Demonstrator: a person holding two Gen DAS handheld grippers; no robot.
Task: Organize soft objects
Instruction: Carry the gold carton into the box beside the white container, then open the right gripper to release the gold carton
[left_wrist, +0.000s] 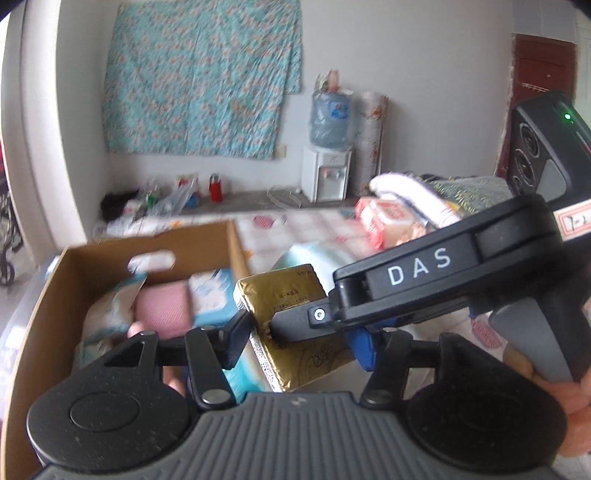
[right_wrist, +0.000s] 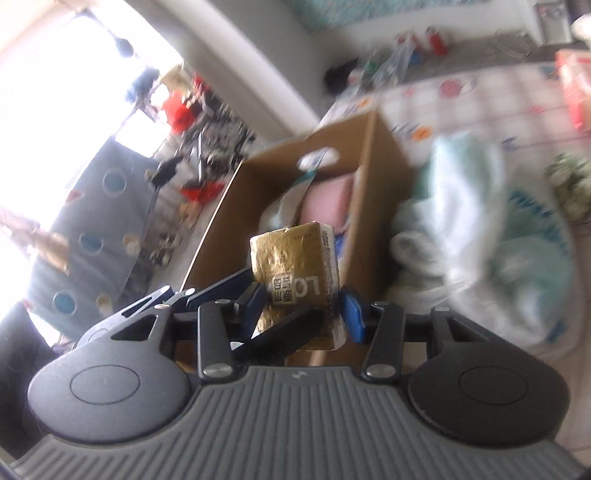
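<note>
Gold tissue pack (right_wrist: 295, 280): clamped between blue pads of right gripper (right_wrist: 303, 310), held upright above near wall of cardboard box (right_wrist: 384, 177). Left gripper (left_wrist: 306, 332): both fingers pressed against same pack, black left finger (left_wrist: 236, 332) on its side. In box: pink folded cloth (left_wrist: 162, 306), pale blue packets (left_wrist: 210, 291). Beside box: teal-white plastic bundle (right_wrist: 498, 229) on patterned mat (right_wrist: 480, 99)

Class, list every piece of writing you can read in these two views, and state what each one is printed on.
"DAS": white letters on the right claw body.
"LO": on the gold tissue pack, cut off by the claw's finger.
Chinese characters on the gold tissue pack: too blurred to read.
Handwritten white label at the left view's right edge: unreadable.
</note>
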